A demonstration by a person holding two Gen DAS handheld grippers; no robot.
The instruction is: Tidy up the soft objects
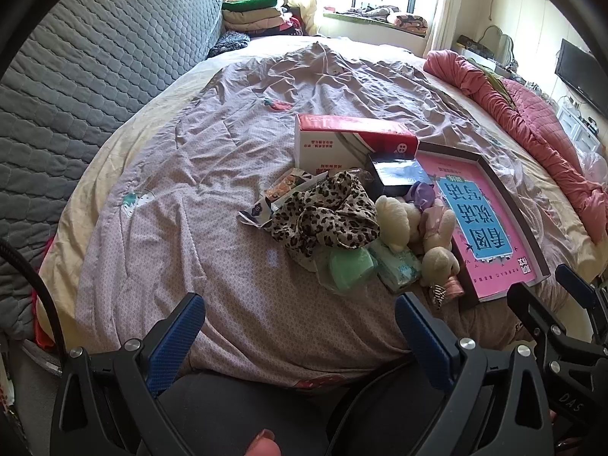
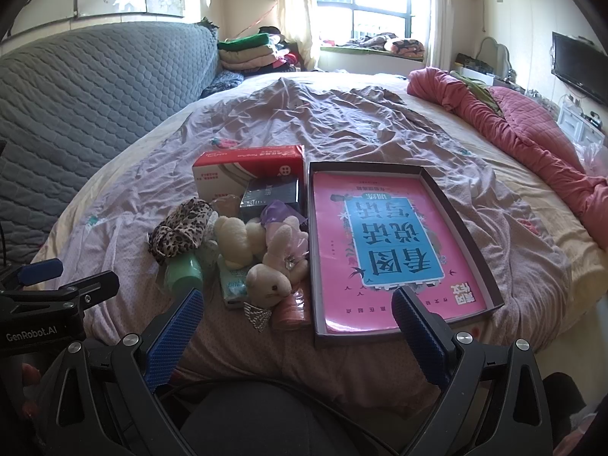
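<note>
A pile of small things lies on the bed: a leopard-print cloth [image 1: 326,212] [image 2: 182,228], cream plush toys [image 1: 399,220] [image 2: 239,239], a plush rabbit [image 2: 269,285] [image 1: 440,262], a green soft object [image 1: 347,268] [image 2: 184,273] and a tissue pack [image 1: 399,269] [image 2: 231,285]. A shallow open box [image 2: 467,228] [image 1: 490,167] with a pink and blue book inside lies to their right. My left gripper [image 1: 300,319] is open and empty, hovering near the bed's front edge. My right gripper [image 2: 296,315] is open and empty, in front of the plush rabbit and the box.
A red and white carton [image 1: 342,140] [image 2: 247,167] and a dark small box [image 1: 395,174] [image 2: 269,197] sit behind the pile. A rolled pink quilt [image 1: 532,121] [image 2: 513,129] lies at the right. A grey quilted headboard [image 1: 76,95] stands at the left.
</note>
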